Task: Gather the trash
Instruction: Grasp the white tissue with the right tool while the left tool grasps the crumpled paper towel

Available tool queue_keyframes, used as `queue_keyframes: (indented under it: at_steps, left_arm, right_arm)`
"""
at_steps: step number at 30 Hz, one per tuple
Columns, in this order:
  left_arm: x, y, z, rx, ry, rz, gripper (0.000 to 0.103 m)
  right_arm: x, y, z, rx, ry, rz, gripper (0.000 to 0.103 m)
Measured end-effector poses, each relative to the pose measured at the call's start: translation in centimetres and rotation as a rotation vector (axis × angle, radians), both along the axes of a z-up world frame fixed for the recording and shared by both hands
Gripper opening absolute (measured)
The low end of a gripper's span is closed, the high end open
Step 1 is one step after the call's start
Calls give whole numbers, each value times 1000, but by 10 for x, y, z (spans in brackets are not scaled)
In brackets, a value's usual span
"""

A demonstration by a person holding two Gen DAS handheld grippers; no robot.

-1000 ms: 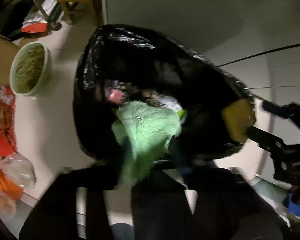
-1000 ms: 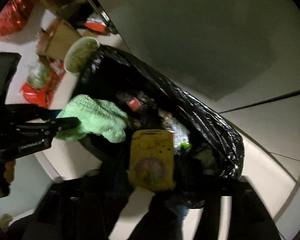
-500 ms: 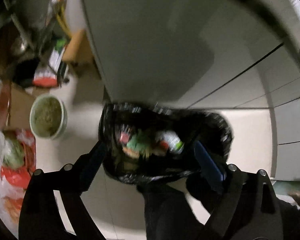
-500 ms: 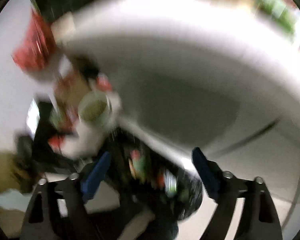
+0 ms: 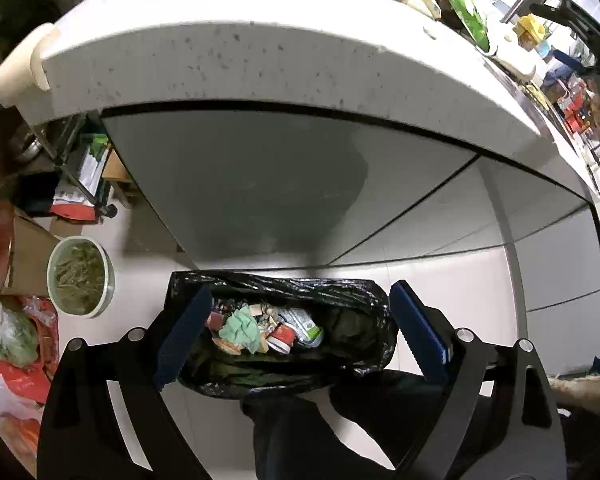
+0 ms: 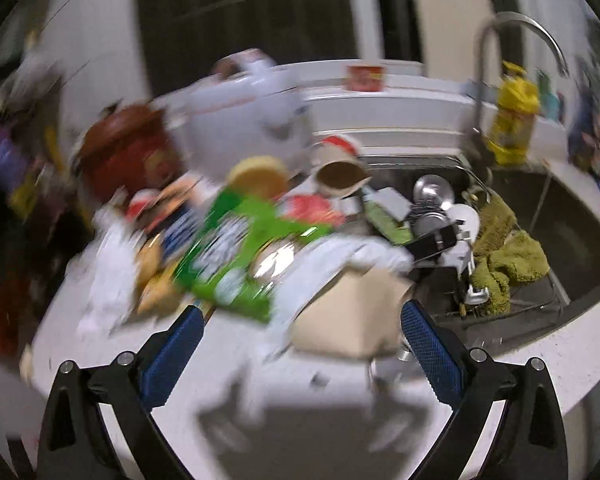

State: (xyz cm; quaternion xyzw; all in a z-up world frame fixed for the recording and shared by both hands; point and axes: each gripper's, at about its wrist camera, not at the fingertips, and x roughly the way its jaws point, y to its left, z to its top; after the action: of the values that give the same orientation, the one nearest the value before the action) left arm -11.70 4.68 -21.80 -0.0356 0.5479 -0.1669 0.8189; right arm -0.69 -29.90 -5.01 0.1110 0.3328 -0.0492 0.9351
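Both grippers empty, jaws spread wide.

Left gripper (image 5: 296, 328) aimed down over black trash bag (image 5: 352, 294) on floor, holding green rag (image 5: 242, 326); right gripper (image 6: 298, 344) levelled at blurred bench (image 6: 540, 344) litter: green packet (image 6: 236, 252), beige carton (image 6: 352, 312).

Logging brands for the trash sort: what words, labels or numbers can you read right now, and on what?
None can be read.
Green snack bag on the counter: white print, smeared by motion blur.
Red carton on the ledge behind the sink: markings blurred.
Yellow bottle by the faucet: label blurred.
White and green packet and red-rimmed cup in the black trash bag: print too small.
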Motion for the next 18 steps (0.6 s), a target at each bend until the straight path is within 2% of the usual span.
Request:
queue_keyframes:
  at_steps: [4, 6, 8, 9, 10, 11, 13, 14, 18]
  left_arm:
    - [-2, 3, 2, -3, 10, 47, 88]
    - [-2, 6, 2, -7, 24, 74, 88]
    - [-2, 8, 5, -18, 29, 95, 88]
    - [-3, 8, 8, -24, 27, 103, 88]
    - [-3, 8, 12, -26, 22, 107, 88]
    - [-3, 8, 17, -31, 11, 109, 88]
    - [-2, 7, 28, -37, -15, 107, 88]
    - [-2, 5, 36, -45, -35, 103, 88]
    - [8, 0, 74, -113, -129, 82, 88]
  right_arm:
    - [37, -31, -5, 57, 22, -28, 97]
    - [59, -37, -15, 41, 71, -7, 96]
    - [73, -38, -24, 19, 120, 30, 83]
    - [83, -38, -31, 11, 160, 58, 73]
    - [86, -35, -36, 5, 180, 71, 56]
    - [90, -35, -40, 4, 199, 84, 47]
    - [91, -36, -41, 35, 198, 96, 16]
    - [88, -38, -36, 56, 174, 111, 10]
    - [71, -31, -9, 36, 88, 149, 6]
